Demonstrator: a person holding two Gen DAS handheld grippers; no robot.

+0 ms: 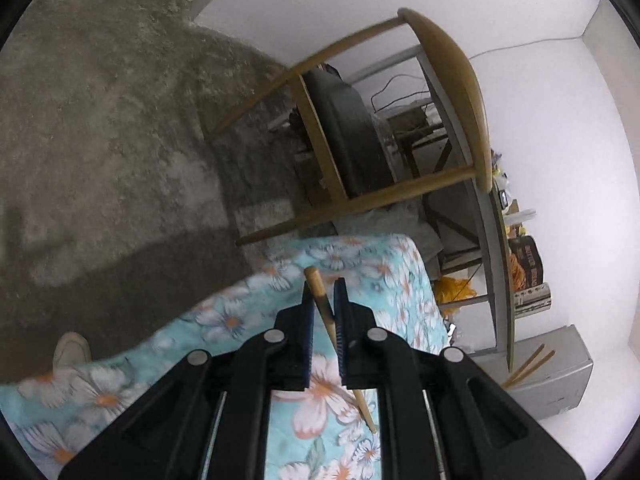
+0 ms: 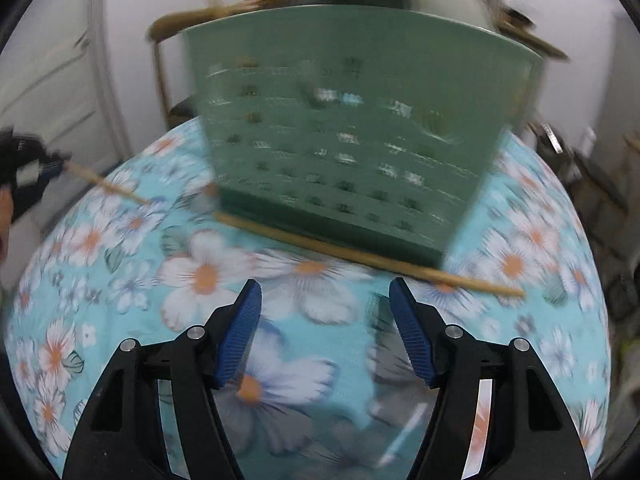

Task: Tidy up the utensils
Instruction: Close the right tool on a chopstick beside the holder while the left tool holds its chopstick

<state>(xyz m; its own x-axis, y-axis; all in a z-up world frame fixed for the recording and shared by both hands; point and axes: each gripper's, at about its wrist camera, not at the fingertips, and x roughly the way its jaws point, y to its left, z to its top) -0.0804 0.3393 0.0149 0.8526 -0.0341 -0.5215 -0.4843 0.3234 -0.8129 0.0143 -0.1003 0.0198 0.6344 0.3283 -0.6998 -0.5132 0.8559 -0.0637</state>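
Gripping a chopstick (image 1: 325,312), left gripper (image 1: 324,300) closed; right gripper (image 2: 325,296) open, second chopstick (image 2: 360,254) just ahead.

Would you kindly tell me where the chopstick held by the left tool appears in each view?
Left wrist: the held chopstick stands at lower centre, clamped between the left tool pads.
Right wrist: the same chopstick juts from the left edge, at mid height, blurred.
Shared landmark: the floral tablecloth.
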